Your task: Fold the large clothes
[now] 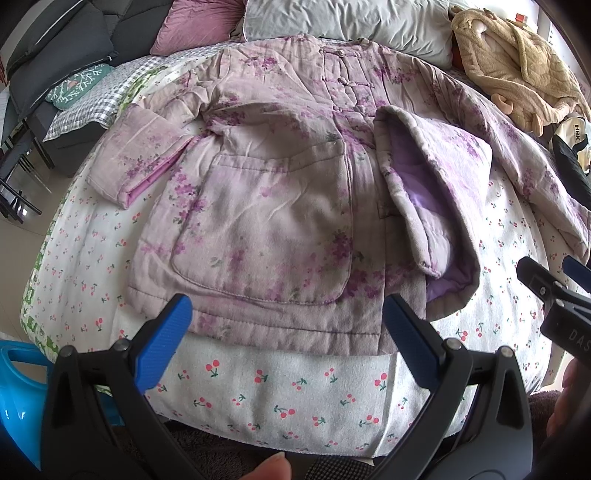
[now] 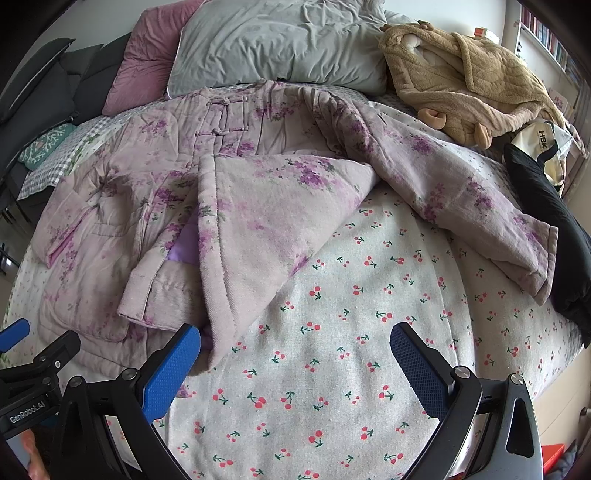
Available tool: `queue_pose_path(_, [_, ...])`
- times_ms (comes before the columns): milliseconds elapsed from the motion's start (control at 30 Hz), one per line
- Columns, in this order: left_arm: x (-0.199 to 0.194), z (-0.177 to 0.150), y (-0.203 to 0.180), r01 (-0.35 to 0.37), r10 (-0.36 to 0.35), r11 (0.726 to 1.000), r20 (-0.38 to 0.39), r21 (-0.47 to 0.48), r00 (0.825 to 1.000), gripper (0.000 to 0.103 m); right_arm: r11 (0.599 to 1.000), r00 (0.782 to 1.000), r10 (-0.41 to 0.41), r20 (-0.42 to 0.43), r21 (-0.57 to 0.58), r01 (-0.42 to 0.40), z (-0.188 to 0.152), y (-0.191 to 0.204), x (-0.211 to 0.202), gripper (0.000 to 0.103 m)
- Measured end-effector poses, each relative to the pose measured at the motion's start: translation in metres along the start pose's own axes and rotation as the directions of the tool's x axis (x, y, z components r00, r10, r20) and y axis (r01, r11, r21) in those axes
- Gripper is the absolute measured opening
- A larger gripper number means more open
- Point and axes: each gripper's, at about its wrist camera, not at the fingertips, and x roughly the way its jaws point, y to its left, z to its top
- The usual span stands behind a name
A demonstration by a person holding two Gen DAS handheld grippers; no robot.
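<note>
The padded floral jacket (image 1: 258, 192) lies face up on the bed (image 1: 280, 391), collar toward the pillows (image 1: 332, 26) and hem toward the camera, so its long axis runs straight away from both sets of fingers. Its right front panel (image 2: 266, 221) is already turned over toward the middle, showing lilac lining. The left gripper (image 1: 286, 339) hangs just short of the hem, fingers spread wide and holding nothing. The right gripper (image 2: 295, 369) is also spread and empty, over bare cherry-print sheet, with its left finger just beside the tip of the folded panel.

The right sleeve (image 2: 461, 206) stretches out well to the right, so the right hand is the nearer one for bringing it in. The left sleeve (image 1: 136, 162) falls to the left hand.

Only the right view shows the right sleeve's full length and cuff; only the left view shows the big patch pocket (image 1: 266, 221) and the straight hem.
</note>
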Motion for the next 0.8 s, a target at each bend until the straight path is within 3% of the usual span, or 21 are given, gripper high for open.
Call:
queue_pose_path(133, [0.000, 0.001, 0.003, -0.008, 0.008, 1.000, 0.020, -0.017, 1.000, 0.102, 1.000, 1.000, -0.004, 0.004, -0.001, 0.004, -0.001, -0.001, 0.000, 0.103])
queue_pose_path(267, [-0.008, 0.009, 0.013, -0.007, 0.006, 1.000, 0.108, 0.013, 0.994, 0.102, 0.999, 0.999, 0.029, 0.044, -0.017, -0.028, 0.006, 0.000, -0.001, 0.103])
queue_pose_path(400, [-0.008, 0.035, 0.032, 0.020, -0.024, 0.998, 0.080, 0.055, 0.996, 0.102, 0.995, 0.997, 0.078, -0.003, -0.067, -0.078, 0.031, 0.015, 0.005, 0.103])
queue_pose_path(533, [0.006, 0.059, 0.061, 0.044, -0.045, 0.999, 0.056, 0.017, 0.997, 0.102, 0.973, 0.970, 0.224, -0.090, -0.034, -0.228, 0.063, 0.031, 0.028, 0.103])
queue_pose_path(633, [0.028, 0.062, 0.087, 0.049, -0.046, 0.998, 0.071, -0.040, 0.996, 0.102, 0.976, 0.973, 0.208, -0.104, -0.036, -0.213, 0.080, 0.042, 0.058, 0.102])
queue_pose_path(700, [0.048, 0.059, 0.102, 0.000, 0.004, 0.998, 0.055, -0.062, 0.998, 0.101, 0.984, 0.979, 0.174, -0.104, -0.031, -0.178, 0.086, 0.047, 0.078, 0.098])
queue_pose_path(733, [0.064, 0.061, 0.109, -0.034, 0.033, 0.997, -0.019, -0.072, 0.999, 0.097, 0.985, 0.979, 0.168, -0.117, -0.017, -0.171, 0.089, 0.049, 0.091, 0.088])
queue_pose_path(767, [0.072, 0.064, 0.112, -0.018, 0.014, 0.997, -0.051, -0.079, 0.999, 0.094, 0.984, 0.975, 0.174, -0.136, 0.003, -0.175, 0.092, 0.049, 0.102, 0.072])
queue_pose_path(800, [0.078, 0.067, 0.117, 0.012, -0.018, 0.995, -0.058, -0.095, 0.998, 0.094, 0.982, 0.971, 0.187, -0.147, 0.025, -0.185, 0.094, 0.049, 0.111, 0.066])
